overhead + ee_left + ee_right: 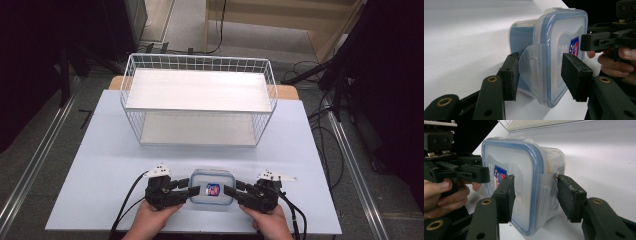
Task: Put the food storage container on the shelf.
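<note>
A clear plastic container (pixel 212 187) with a blue-rimmed lid and a small red and blue sticker sits near the table's front edge. My left gripper (pixel 192 191) grips its left end, one pad on the lid top and the other on the side latch flap (pixel 531 67). From the opposite end my right gripper (pixel 230 191) holds it the same way, its pads against the lid and the latch flap (pixel 546 190). In the left gripper view the container (pixel 554 50) stands between the jaws, with the right gripper (pixel 604 41) behind it. The right gripper view shows the container (pixel 524 182) and the left gripper (pixel 471 173).
A white wire basket shelf (pixel 197 100) with two white boards stands at the back of the pale blue table (pixel 100 150). Cables trail from both grippers off the front edge. Dark stands and cables lie on the floor to the right.
</note>
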Demonstrator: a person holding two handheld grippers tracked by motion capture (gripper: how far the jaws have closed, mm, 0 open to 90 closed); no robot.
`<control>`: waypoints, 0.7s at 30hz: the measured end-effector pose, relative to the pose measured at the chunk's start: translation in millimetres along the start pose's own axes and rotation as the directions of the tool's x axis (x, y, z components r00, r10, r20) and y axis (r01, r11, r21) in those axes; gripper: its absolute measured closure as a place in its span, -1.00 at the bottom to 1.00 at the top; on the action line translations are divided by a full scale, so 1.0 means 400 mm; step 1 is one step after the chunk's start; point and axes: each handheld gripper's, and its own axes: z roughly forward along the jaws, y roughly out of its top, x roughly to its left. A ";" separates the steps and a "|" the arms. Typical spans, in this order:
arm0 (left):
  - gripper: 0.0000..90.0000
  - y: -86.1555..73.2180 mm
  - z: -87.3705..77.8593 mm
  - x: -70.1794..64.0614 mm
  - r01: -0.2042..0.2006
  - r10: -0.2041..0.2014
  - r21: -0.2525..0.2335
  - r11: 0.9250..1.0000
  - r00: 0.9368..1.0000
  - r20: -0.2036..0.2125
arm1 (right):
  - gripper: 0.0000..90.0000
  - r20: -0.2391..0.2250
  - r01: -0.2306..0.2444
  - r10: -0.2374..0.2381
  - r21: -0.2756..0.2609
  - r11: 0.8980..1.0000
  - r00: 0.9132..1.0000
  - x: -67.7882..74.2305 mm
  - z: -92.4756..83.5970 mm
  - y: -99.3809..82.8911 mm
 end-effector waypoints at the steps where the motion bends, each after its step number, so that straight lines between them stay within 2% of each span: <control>1: 0.12 0.000 0.000 -0.001 -0.003 0.003 0.001 1.000 1.000 -0.002 | 0.13 0.000 0.001 -0.001 0.002 1.000 1.000 0.001 -0.001 0.000; 4: 0.12 0.001 0.000 -0.003 -0.012 0.012 0.003 1.000 1.000 -0.007 | 0.13 0.001 0.007 -0.007 -0.001 1.000 1.000 0.002 -0.001 -0.001; 8: 0.12 0.002 0.001 -0.002 -0.001 0.001 0.000 1.000 1.000 -0.006 | 0.13 0.002 0.004 -0.004 -0.003 1.000 1.000 0.001 -0.001 -0.001; 21: 0.11 -0.004 0.000 -0.006 -0.029 0.029 -0.002 1.000 1.000 -0.010 | 0.12 -0.004 0.019 -0.019 -0.009 1.000 1.000 0.001 -0.003 -0.010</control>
